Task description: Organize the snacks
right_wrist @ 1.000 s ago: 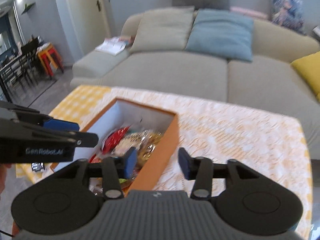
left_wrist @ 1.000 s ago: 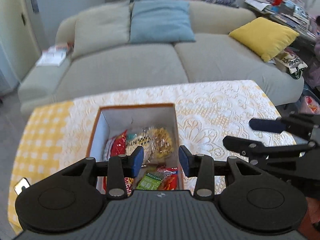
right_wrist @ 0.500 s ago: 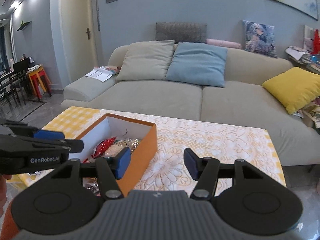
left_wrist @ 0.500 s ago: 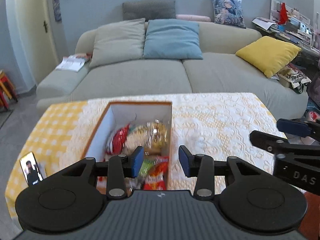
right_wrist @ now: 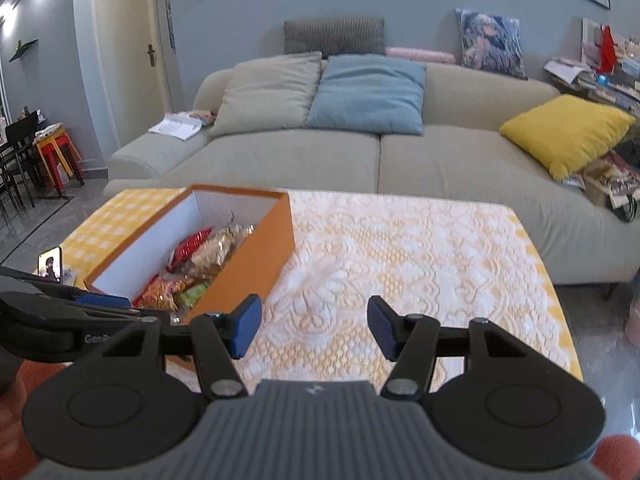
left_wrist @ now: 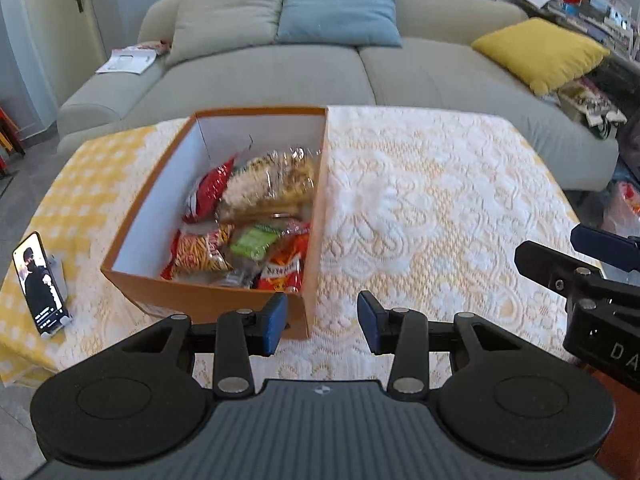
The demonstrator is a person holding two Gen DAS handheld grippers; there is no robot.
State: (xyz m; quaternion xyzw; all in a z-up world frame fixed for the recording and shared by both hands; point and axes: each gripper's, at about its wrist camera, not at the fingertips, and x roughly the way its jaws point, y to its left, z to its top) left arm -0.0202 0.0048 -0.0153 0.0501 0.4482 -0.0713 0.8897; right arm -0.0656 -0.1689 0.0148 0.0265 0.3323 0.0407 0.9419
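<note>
My left gripper (left_wrist: 322,322) hangs open with nothing between its blue pads, just above the near edge of the table. My right gripper (right_wrist: 314,326) is open too, wider, and empty; in the left wrist view it juts in from the right (left_wrist: 580,264), well apart from the left one.

Just beyond my left claw's left finger sits the orange box (left_wrist: 208,294), its near right corner almost under that pad. The box is a long rectangle, and its long axis runs away from me toward the sofa, near end by my claws, far end pointing at the cushions. From my right claw it lies ahead and to the left (right_wrist: 256,256).

Inside, the snacks (left_wrist: 248,216) lie heaped: an orange packet and a green one nearest, a red bag and clear wrapped pieces farther in.

Left of the box a phone (left_wrist: 40,284) stands propped upright. The lace tablecloth (left_wrist: 420,200) spreads ahead and right of both claws. Beyond the table is the sofa (left_wrist: 280,76).
</note>
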